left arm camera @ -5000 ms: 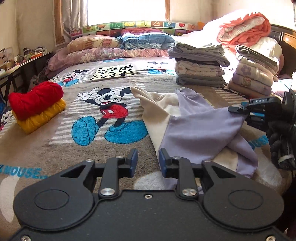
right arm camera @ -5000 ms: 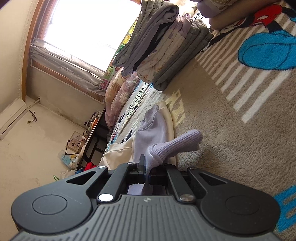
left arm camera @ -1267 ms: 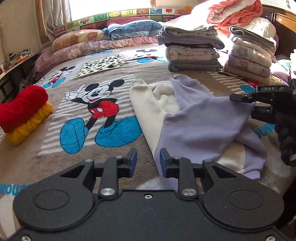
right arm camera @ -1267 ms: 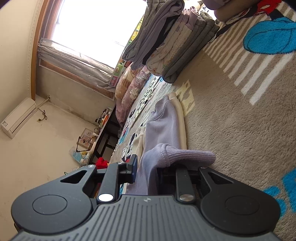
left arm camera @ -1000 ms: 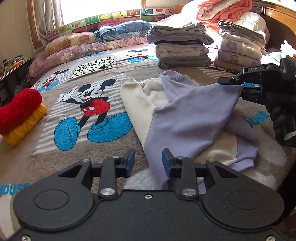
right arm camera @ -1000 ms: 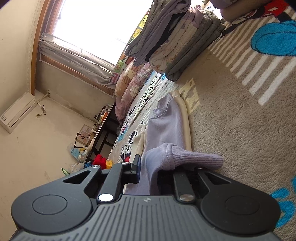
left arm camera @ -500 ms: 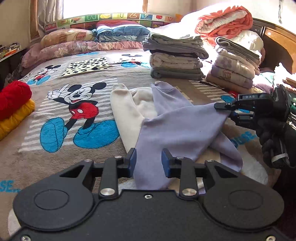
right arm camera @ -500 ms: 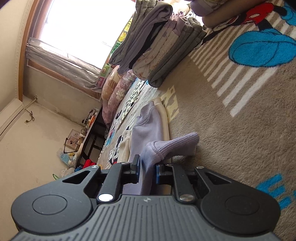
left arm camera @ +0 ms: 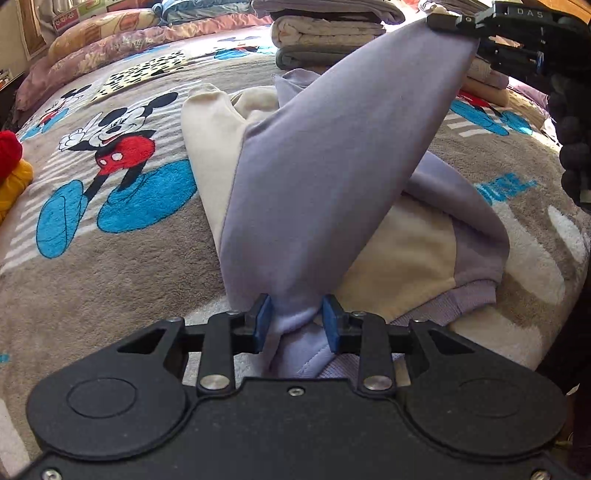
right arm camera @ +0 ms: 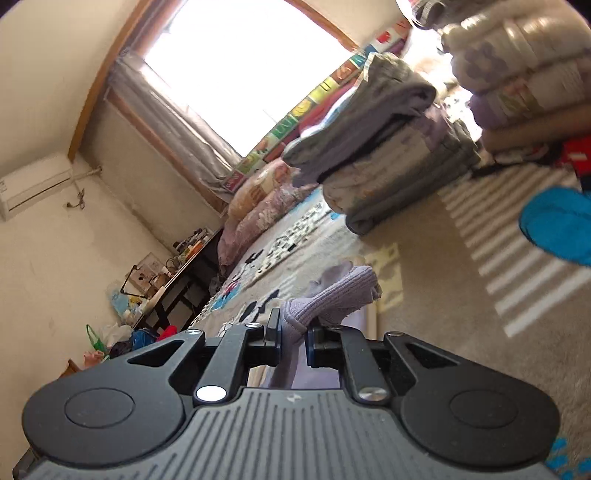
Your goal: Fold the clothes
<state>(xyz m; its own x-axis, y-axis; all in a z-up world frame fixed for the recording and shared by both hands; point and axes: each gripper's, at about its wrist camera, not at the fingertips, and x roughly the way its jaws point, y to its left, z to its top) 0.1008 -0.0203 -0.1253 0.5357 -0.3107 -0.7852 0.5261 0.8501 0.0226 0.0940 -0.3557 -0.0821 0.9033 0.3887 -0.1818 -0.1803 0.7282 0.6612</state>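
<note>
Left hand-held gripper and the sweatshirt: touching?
Touching. Left wrist view: the left hand-held gripper has lavender sweatshirt fabric bunched against both blue pads.

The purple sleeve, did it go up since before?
Yes. The purple sleeve, pinched by both grippers, now rises past the folded stack behind it; five seconds ago it lay low on the Mickey blanket.

Sweatshirt (left arm camera: pixel 314 177) on the blanket (left arm camera: pixel 110 266), folded stacks (left arm camera: pixel 325 33) behind, rolled garments (left arm camera: pixel 9 162) far left

soft matt fleece sweatshirt (left arm camera: pixel 325 155) with ribbed knit cuff (right arm camera: pixel 328 299) – fuzzy plush blanket (left arm camera: pixel 110 258) – matt black plastic left gripper (left arm camera: pixel 295 321), shiny metal rivets.
</note>
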